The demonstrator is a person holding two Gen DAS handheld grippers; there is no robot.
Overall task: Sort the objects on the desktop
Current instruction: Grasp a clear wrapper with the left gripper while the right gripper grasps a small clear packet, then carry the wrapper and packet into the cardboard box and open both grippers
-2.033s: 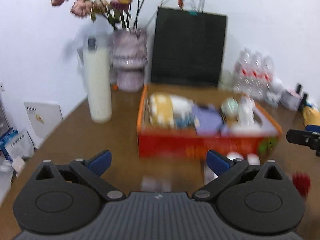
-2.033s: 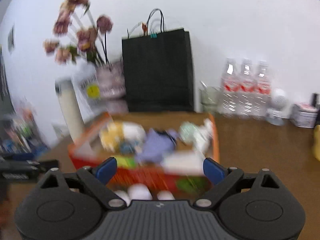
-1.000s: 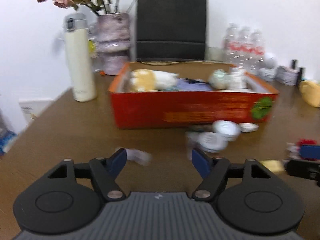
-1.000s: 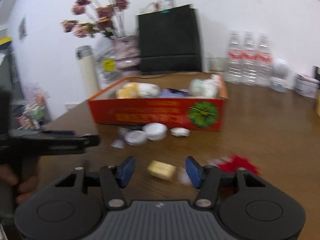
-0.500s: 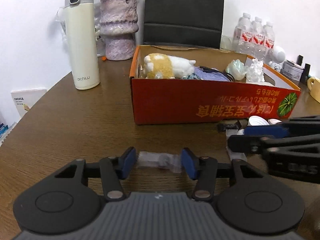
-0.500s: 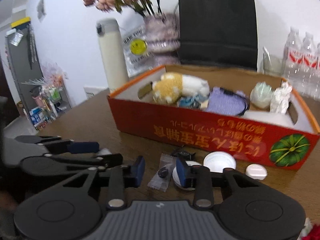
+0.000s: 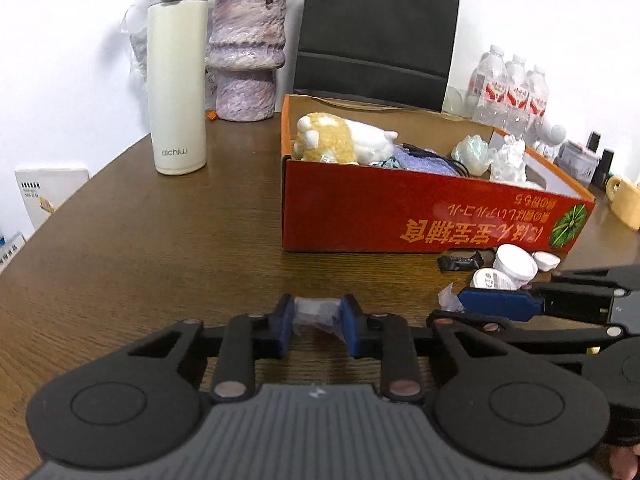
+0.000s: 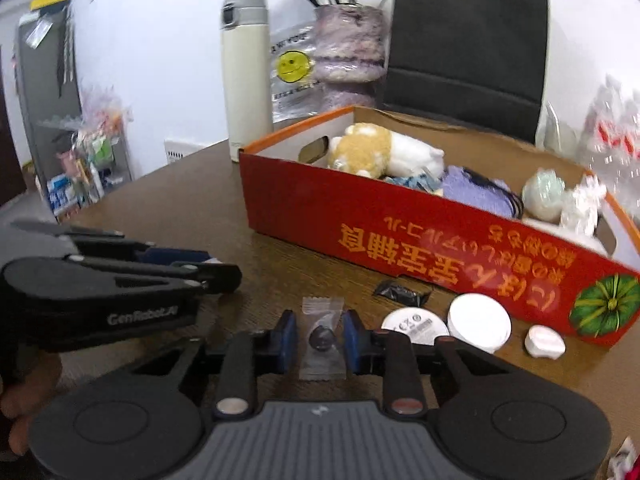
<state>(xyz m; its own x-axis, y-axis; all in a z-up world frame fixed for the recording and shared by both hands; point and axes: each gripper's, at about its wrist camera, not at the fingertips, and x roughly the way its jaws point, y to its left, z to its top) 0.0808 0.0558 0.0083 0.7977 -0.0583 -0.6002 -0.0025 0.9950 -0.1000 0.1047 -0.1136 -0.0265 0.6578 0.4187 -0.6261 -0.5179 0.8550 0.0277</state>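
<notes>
My left gripper [image 7: 316,320] is shut on a small clear plastic packet [image 7: 314,314] low over the brown table. My right gripper [image 8: 320,338] is shut on a clear sachet with a dark round piece inside [image 8: 322,338]. The red cardboard box [image 7: 420,216] stands behind, holding a plush toy [image 7: 340,138], a purple cloth and pale wrapped items; it also shows in the right wrist view [image 8: 400,236]. The right gripper shows at the right of the left wrist view [image 7: 540,304], the left gripper at the left of the right wrist view [image 8: 120,276].
In front of the box lie a black wrapper [image 8: 400,292], two white round lids [image 8: 478,322] and a small white cap [image 8: 544,342]. A cream flask [image 7: 178,76], a purple vase [image 7: 246,56], a black bag [image 7: 376,32] and water bottles [image 7: 508,92] stand behind.
Both grippers have come down to the table in front of the box and closed, the left on the clear packet, the right on the sachet.
</notes>
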